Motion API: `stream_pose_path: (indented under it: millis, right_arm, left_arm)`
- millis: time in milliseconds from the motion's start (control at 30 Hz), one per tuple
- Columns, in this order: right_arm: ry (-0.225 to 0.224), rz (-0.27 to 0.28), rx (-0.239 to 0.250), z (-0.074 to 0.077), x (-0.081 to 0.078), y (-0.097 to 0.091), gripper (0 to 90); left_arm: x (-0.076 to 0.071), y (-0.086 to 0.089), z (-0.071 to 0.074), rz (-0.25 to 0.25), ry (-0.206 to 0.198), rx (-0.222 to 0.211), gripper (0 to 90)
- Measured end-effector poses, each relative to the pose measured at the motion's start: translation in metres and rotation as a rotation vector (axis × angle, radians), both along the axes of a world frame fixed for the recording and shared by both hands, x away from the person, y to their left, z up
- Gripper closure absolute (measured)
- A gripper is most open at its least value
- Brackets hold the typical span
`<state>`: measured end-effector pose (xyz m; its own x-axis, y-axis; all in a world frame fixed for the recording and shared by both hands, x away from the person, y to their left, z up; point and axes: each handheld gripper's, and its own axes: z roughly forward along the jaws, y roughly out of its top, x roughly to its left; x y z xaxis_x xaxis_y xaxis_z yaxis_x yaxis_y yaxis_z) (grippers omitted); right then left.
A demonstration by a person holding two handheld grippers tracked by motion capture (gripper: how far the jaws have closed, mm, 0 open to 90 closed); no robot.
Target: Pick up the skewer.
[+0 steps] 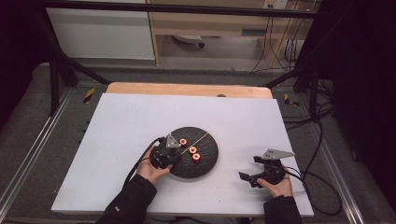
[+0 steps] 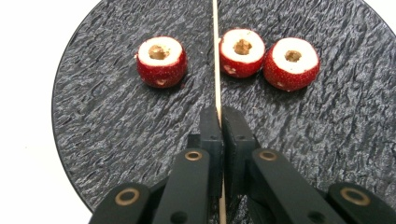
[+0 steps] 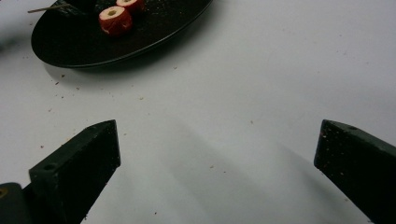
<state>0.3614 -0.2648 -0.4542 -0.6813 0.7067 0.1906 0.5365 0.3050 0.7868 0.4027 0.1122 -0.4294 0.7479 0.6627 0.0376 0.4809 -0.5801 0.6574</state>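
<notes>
High view: fixed above the near side, facing forward and down, far enough off to take in the whole white table (image 1: 140, 116) and floor beyond.
Left gripper view: close above the black plate (image 2: 93, 116), looking along its jaws.
Right gripper view: low over the table, looking toward the plate (image 3: 70, 46) from nearby.
Shared by all: plate and red fruit pieces (image 1: 192, 150).
</notes>
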Motion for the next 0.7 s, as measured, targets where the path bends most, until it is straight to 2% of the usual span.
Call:
stream_pose_path:
  millis: [400,700]
  right_arm:
    - [-0.012,-0.001,0.008,0.002,0.000,0.000,0.8]
    - [-0.055,0.012,-0.046,0.010,0.001,0.010,0.5]
  left_arm:
    - [-0.004,0.015,0.008,0.025,-0.025,-0.058,88.2]
    - [-0.009,0.024,0.016,0.000,-0.036,-0.071,88.2]
